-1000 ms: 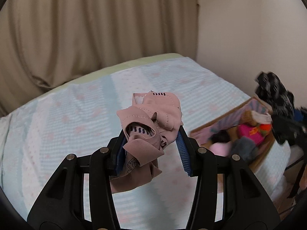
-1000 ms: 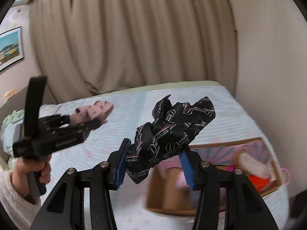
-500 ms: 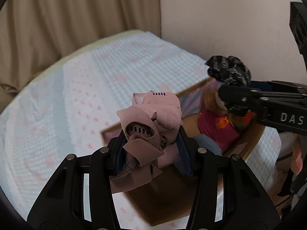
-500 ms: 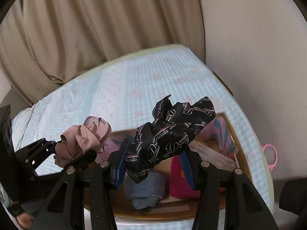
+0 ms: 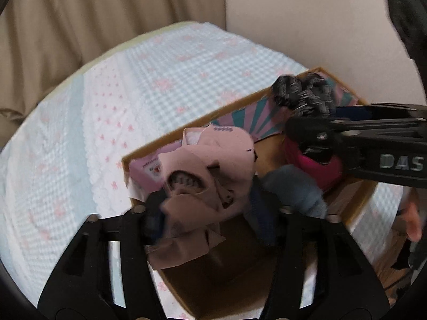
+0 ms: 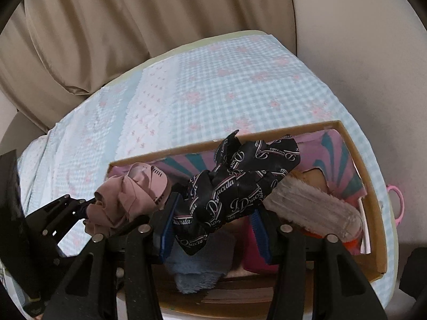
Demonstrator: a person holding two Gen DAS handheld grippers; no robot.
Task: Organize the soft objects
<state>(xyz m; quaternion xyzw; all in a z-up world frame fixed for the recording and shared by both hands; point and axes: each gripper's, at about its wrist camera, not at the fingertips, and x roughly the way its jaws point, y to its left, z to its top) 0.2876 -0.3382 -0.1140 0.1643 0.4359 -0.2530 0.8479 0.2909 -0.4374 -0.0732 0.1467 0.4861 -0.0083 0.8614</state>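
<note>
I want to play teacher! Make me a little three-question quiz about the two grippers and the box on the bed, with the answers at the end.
1. True or false: the left gripper is empty.
2. Multiple choice: the black cloth with white lettering is held by A) the right gripper, B) nothing, it lies on the bedspread, C) the curtain.
3. Fill in: both grippers hang above the open cardboard ____, which already holds a blue fuzzy item.

Key: 1. False, it grips a bunched pink cloth. 2. A. 3. box.
</note>
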